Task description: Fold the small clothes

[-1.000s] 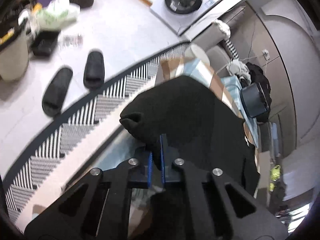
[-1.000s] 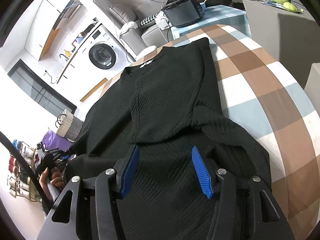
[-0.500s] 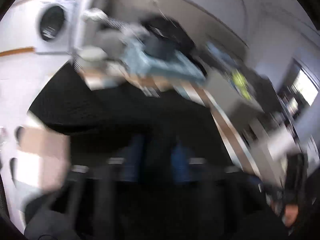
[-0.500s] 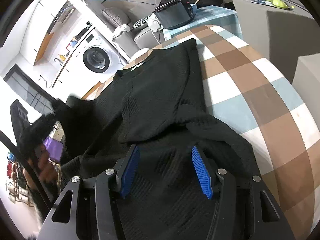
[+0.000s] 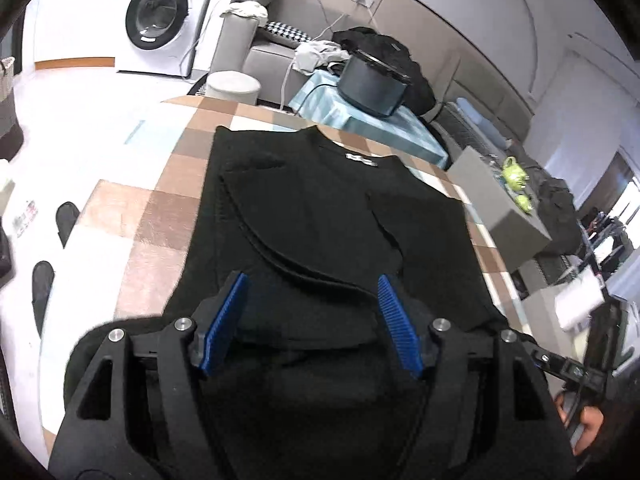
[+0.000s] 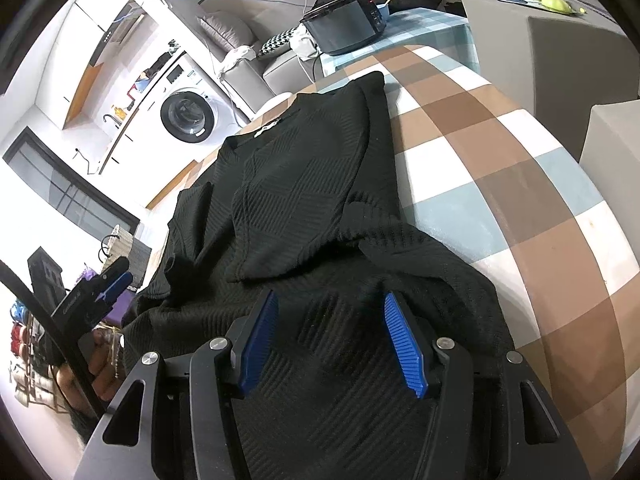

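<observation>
A black knitted sweater [image 5: 320, 208] lies flat on the checked table [image 5: 168, 208], collar at the far end, both sleeves folded in across the body. My left gripper [image 5: 312, 320] hovers over the near hem with its jaws opening; the blue pads press on nothing. In the right wrist view the sweater [image 6: 312, 184] fills the middle of the table [image 6: 500, 152]. My right gripper [image 6: 328, 340] stands open just above the hem, the knit under it but not pinched. The left gripper [image 6: 108, 284] shows at the far left of that view, held by a hand.
A washing machine [image 5: 160, 16] stands beyond the table. A round white stool [image 5: 232, 86] and a black appliance [image 5: 372, 84] on a blue cloth sit at the far end. A grey box [image 5: 504, 208] is to the right. Black slippers [image 5: 44, 284] lie on the floor at left.
My left gripper let go of the black sleeve, swung from the table's left edge to over the hem and opened. The sleeve now lies on the body. The right gripper stayed put.
</observation>
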Demonstrator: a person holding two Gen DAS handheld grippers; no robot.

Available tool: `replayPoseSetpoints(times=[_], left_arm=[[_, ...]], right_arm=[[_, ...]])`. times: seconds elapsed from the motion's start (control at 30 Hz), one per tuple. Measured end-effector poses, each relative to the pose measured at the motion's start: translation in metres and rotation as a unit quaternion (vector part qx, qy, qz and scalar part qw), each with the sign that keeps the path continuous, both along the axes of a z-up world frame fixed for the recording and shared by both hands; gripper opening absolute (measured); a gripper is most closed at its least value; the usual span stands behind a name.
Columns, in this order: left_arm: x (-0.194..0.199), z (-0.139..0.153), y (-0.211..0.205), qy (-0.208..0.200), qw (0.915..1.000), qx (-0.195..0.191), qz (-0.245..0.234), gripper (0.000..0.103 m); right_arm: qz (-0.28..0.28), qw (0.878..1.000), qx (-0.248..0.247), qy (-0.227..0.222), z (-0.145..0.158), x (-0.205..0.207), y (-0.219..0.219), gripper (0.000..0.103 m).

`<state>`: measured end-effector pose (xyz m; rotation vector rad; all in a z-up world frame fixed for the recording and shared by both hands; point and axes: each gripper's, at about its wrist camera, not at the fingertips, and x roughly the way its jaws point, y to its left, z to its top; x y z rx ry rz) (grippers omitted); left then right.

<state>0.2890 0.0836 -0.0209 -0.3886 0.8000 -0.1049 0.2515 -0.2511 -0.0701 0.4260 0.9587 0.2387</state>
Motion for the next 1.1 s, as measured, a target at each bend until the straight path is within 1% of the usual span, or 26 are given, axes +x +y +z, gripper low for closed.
replayPoseSetpoints(times=[0.07,0.13,0.2,0.3,0.33,0.37,0.4,0.43,0.47,0.53,0.57,0.67,0.73,0.8,0.87,0.9,0.97,1.0,1.1], left_arm=[[0.015,-0.009,0.002,0.013,0.9999,-0.009,0.004,0.064],[0.037,-0.024,0.007,0.043,0.9983,-0.036,0.014,0.064],[0.056,-0.042,0.010,0.071,0.9954,-0.062,0.016,0.057],[0.076,-0.063,0.008,0.104,0.9917,-0.071,0.024,0.053],[0.081,-0.070,0.008,0.112,0.9907,-0.072,0.026,0.048],[0.084,-0.073,0.008,0.113,0.9908,-0.066,0.035,0.034],[0.086,-0.073,0.008,0.106,0.9919,-0.053,0.047,0.013],[0.089,-0.075,0.007,0.107,0.9920,-0.048,0.048,0.004],[0.091,-0.074,0.006,0.104,0.9923,-0.044,0.050,0.002],[0.092,-0.069,0.005,0.084,0.9940,-0.040,0.058,0.002],[0.094,-0.061,0.001,0.068,0.9955,-0.034,0.056,0.002],[0.099,-0.036,-0.016,0.033,0.9982,-0.040,0.029,0.002],[0.101,-0.014,-0.039,-0.007,0.9985,-0.054,-0.010,0.004],[0.102,0.000,-0.062,-0.025,0.9966,-0.064,-0.045,0.014],[0.100,0.011,-0.075,-0.018,0.9964,-0.055,-0.062,0.060],[0.096,0.014,-0.077,-0.025,0.9966,-0.051,-0.061,0.065],[0.082,0.023,-0.076,-0.046,0.9967,-0.034,-0.057,0.065],[0.074,0.026,-0.073,-0.046,0.9972,-0.019,-0.056,0.066],[0.045,0.030,-0.060,-0.048,0.9982,0.014,-0.032,0.066]], right_arm=[[0.001,1.000,-0.001,0.000,0.001,0.000,0.000,0.057],[-0.001,1.000,0.001,-0.002,0.003,-0.002,0.000,0.057],[-0.003,1.000,0.000,-0.005,0.004,-0.004,-0.001,0.058],[-0.012,1.000,0.003,-0.002,0.002,-0.005,-0.006,0.058],[-0.013,1.000,0.002,-0.001,0.001,-0.005,-0.006,0.058],[-0.013,1.000,0.001,0.000,0.001,-0.005,-0.007,0.058],[-0.014,1.000,0.001,0.000,0.000,-0.004,-0.008,0.058],[-0.014,1.000,0.001,0.001,0.000,-0.004,-0.008,0.058],[-0.014,1.000,0.001,0.002,-0.001,-0.003,-0.008,0.058],[-0.015,1.000,0.000,0.003,-0.002,-0.001,-0.008,0.058],[-0.015,1.000,0.000,0.003,-0.002,-0.001,-0.008,0.058],[-0.015,1.000,0.000,0.003,-0.002,-0.001,-0.008,0.058],[-0.015,1.000,0.000,0.004,-0.002,-0.002,-0.009,0.058],[-0.016,1.000,-0.001,0.005,-0.002,-0.002,-0.008,0.058],[-0.017,1.000,-0.001,0.004,-0.001,-0.002,-0.008,0.058],[-0.018,1.000,-0.002,0.004,0.000,-0.003,-0.008,0.058],[-0.017,1.000,-0.004,0.001,0.002,-0.005,-0.008,0.058],[-0.018,1.000,-0.006,-0.001,0.003,-0.006,-0.009,0.058],[-0.016,1.000,-0.014,-0.010,0.007,-0.011,-0.013,0.058]])
